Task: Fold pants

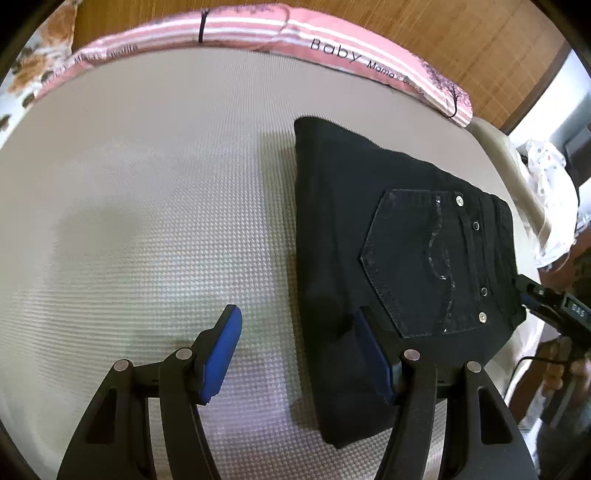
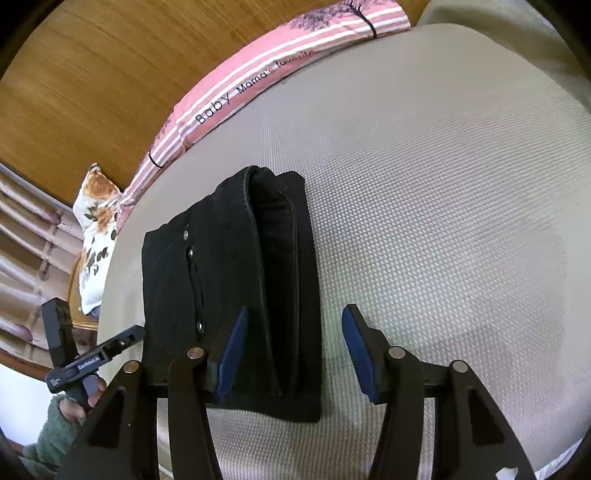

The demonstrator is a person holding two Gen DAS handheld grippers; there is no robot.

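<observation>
Black pants (image 1: 388, 240) lie folded into a compact stack on the white textured mattress (image 1: 147, 221), back pocket with rivets facing up. My left gripper (image 1: 301, 350) hovers open at the stack's near left edge, with its right pad (image 1: 369, 354) over the dark cloth, its left pad over bare mattress and nothing clamped. In the right wrist view the pants (image 2: 229, 288) show their layered folded edge. My right gripper (image 2: 293, 354) stands open above that edge, with cloth beneath and between the pads but not pinched.
A pink striped pillow (image 1: 258, 33) printed "Baby" lies along the far edge against a wooden headboard (image 1: 461, 48). A floral cushion (image 2: 96, 229) sits beside the bed. A hand in a green sleeve (image 2: 62, 424) holds the other tool. White cloth (image 1: 546, 192) is heaped off the mattress.
</observation>
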